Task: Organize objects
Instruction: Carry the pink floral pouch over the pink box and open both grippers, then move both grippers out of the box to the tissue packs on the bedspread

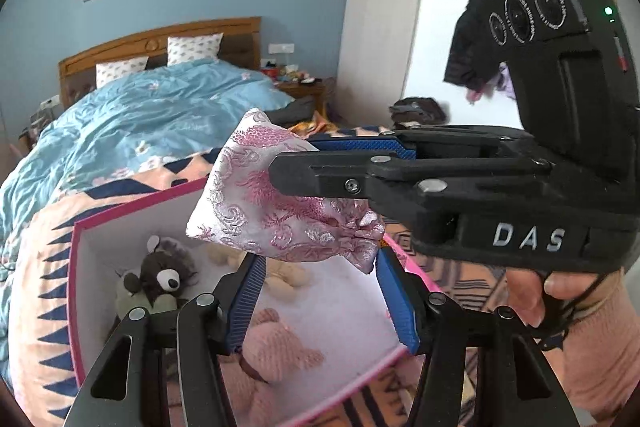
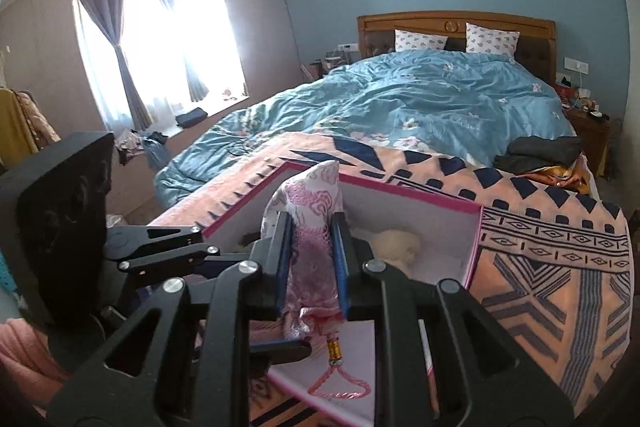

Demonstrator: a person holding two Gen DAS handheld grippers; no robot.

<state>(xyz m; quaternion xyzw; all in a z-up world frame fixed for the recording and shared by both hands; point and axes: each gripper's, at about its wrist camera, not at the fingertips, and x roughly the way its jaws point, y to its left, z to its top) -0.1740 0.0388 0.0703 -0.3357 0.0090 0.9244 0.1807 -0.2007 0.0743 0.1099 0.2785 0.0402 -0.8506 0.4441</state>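
Observation:
A pink and white brocade pouch [image 1: 256,203] hangs over an open white box with a pink rim [image 1: 77,267]. My right gripper [image 1: 292,155] reaches in from the right and is shut on the pouch; in its own view the blue pads [image 2: 285,259] squeeze the pouch [image 2: 312,195], and a pink tassel [image 2: 340,383] dangles below. My left gripper [image 1: 320,267] sits just beneath, with its blue pads [image 1: 248,299] apart and not pressing the pouch. In the box lie a grey-brown mouse plush [image 1: 160,279], a pink knitted bear [image 1: 276,347] and a cream plush [image 2: 396,243].
The box [image 2: 476,239] rests on a peach and navy patterned blanket [image 2: 540,251] at the foot of a bed with a blue duvet [image 2: 420,95]. Folded dark clothes [image 2: 540,151] lie on the bed's right edge. A nightstand [image 2: 588,119] stands beyond, and a curtained window [image 2: 160,39] is at the left.

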